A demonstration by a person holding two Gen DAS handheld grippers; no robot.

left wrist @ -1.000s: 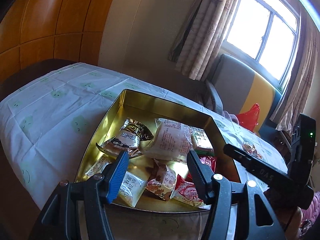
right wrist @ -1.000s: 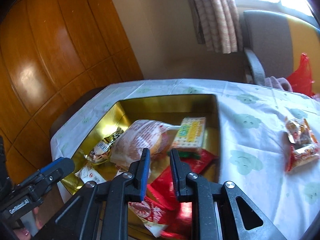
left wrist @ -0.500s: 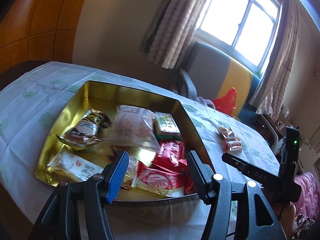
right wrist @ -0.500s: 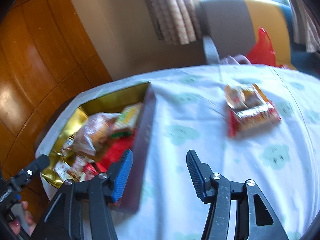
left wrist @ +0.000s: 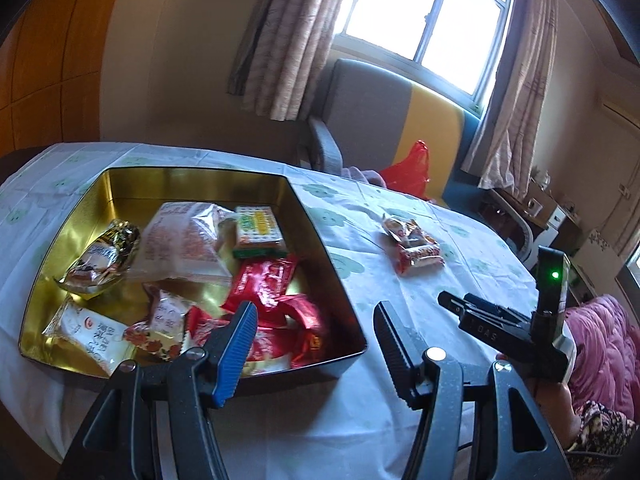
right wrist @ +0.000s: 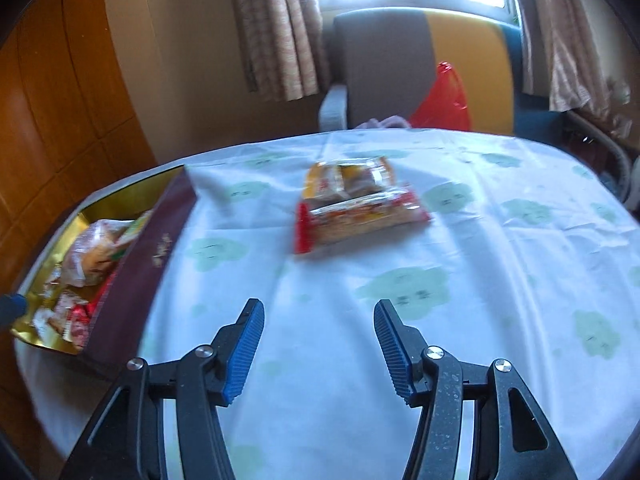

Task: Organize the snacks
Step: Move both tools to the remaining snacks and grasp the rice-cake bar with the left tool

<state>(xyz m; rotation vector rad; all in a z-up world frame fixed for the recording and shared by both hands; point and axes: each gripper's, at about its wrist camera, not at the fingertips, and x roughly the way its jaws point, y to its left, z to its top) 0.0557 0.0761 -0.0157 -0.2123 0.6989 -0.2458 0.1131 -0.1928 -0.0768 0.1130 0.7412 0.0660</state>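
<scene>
A gold-lined tin box [left wrist: 328, 264] with a dark outer wall [right wrist: 156, 248] holds several snack packets: a clear bread bag [left wrist: 184, 240], a green-and-yellow biscuit pack [left wrist: 258, 226], red packets [left wrist: 268, 284] and white ones [left wrist: 96, 332]. Two clear snack packs [right wrist: 356, 204] lie together on the tablecloth, right of the box [left wrist: 412, 246]. My left gripper [left wrist: 314, 330] hovers open over the box's near right corner, holding nothing. My right gripper [right wrist: 318, 330] is open above bare cloth, short of the two packs; its body [left wrist: 500, 326] shows in the left wrist view.
The table wears a white cloth with green cloud prints [right wrist: 480, 240]. Behind its far edge stand a grey-and-yellow armchair [right wrist: 420, 64] with a red plastic bag [right wrist: 444, 100], curtains and a window. A wood-panelled wall [right wrist: 60, 92] rises on the left. A pink quilted cloth [left wrist: 608, 344] lies at the right.
My right gripper, shut over the box a second ago, has opened and swung right over the cloth towards the two loose packs. The left gripper also shifted right, still open.
</scene>
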